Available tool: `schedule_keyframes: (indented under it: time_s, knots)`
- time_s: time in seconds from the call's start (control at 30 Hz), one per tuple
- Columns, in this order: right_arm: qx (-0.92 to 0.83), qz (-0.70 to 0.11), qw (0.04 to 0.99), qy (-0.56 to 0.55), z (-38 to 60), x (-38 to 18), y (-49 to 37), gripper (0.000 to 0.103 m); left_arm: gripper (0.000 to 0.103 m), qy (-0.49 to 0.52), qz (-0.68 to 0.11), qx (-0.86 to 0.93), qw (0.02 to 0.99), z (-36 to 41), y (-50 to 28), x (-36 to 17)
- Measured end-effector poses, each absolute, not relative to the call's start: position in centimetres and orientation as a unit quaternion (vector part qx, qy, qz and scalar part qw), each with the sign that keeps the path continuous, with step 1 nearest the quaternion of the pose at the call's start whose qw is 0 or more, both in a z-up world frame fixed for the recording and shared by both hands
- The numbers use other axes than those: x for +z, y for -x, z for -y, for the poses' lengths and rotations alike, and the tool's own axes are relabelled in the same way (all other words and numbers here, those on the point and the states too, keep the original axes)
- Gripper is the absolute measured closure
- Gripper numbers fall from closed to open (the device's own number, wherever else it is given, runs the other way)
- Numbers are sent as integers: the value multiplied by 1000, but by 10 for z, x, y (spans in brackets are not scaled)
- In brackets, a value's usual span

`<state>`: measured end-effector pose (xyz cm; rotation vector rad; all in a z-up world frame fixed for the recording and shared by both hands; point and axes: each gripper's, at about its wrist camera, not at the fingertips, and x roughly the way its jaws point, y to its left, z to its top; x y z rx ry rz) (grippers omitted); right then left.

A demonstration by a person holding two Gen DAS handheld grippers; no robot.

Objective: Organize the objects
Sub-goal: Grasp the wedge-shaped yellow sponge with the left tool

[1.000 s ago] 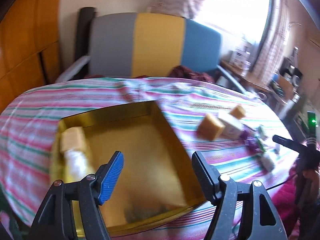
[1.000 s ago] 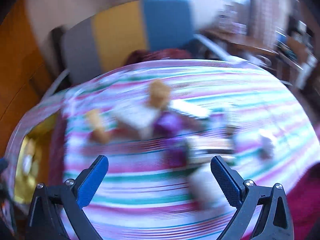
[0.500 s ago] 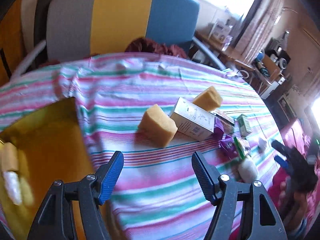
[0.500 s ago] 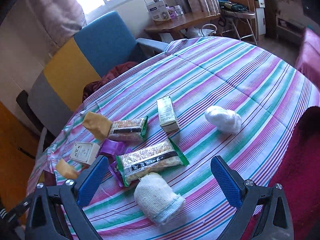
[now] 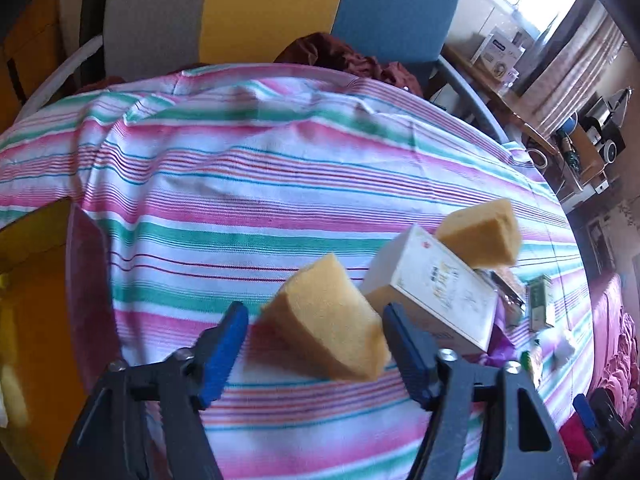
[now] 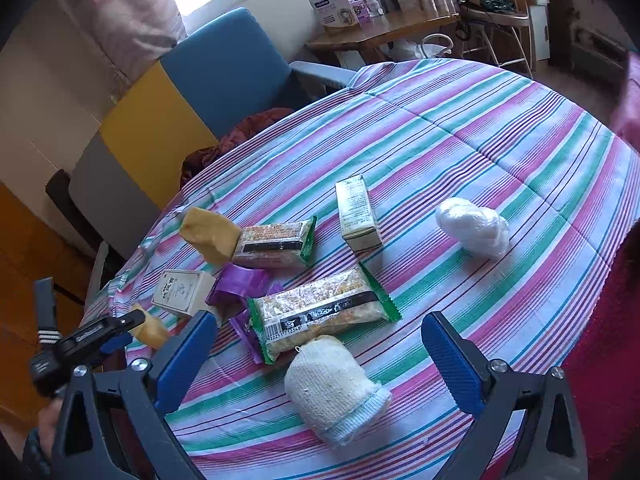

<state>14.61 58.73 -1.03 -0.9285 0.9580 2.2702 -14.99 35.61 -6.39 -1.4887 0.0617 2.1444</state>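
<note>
A yellow sponge wedge (image 5: 328,320) lies on the striped tablecloth (image 5: 240,184) between the fingers of my left gripper (image 5: 314,308). Its jaws are closing around the sponge, and the blue left pad (image 5: 228,344) still stands a little off it. The right wrist view shows that gripper (image 6: 135,328) at the same sponge (image 6: 154,332). Behind it lie a white box (image 5: 436,292) and a second sponge (image 5: 480,236). My right gripper (image 6: 320,318) is open and holds nothing. It hangs over a white knitted pouch (image 6: 332,388) and a snack pack (image 6: 320,316).
A golden tin (image 5: 32,320) sits at the left table edge. Another snack pack (image 6: 272,242), a purple wrapper (image 6: 240,284), a small carton (image 6: 356,216) and a white wrapped bundle (image 6: 472,226) lie scattered. A grey, yellow and blue chair (image 5: 260,12) stands behind the table.
My left gripper swung right, from over the golden tin to the near sponge, dropped lower, and its jaws narrowed. The right view went from blurred to steady and has hardly shifted since.
</note>
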Motion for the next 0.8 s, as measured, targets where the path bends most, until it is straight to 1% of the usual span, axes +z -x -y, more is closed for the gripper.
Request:
schedule_keyframes:
  time_s: [0.03, 0.07, 0.17, 0.23, 0.33, 0.47, 0.6, 0.67, 0.73, 0.8]
  knots:
    - [836, -350, 248, 343, -586, -10, -145, 0, 49, 555, -7, 785, 275, -355, 152, -67]
    - [838, -345, 246, 345, -585, -9, -143, 0, 53, 555, -4, 784, 278, -355, 150, -66]
    - [842, -323, 239, 359, -578, -9, -137, 0, 58, 531, -32, 792, 300, -358, 136, -60]
    - [843, -313, 234, 369, -573, -11, -132, 3, 60, 517, -44, 794, 315, -357, 126, -56]
    - [844, -298, 235, 378, -568, -11, -129, 3, 61, 515, -35, 788, 335, -348, 116, -50]
    - [847, -277, 217, 399, -559, -10, -118, 3, 61, 491, -45, 792, 360, -335, 100, -32]
    - [861, -218, 176, 425, -538, -5, -88, 3, 61, 475, -47, 790, 384, -315, 79, -15]
    - [868, -182, 160, 434, -529, -3, -70, 7, 61, 468, -48, 789, 394, -305, 68, -9]
    - [870, -151, 147, 445, -526, -3, -51, 18, 61, 463, -46, 788, 404, -296, 58, -4]
    - [868, -116, 140, 463, -525, -9, -32, 22, 61, 460, -45, 786, 410, -287, 50, 0]
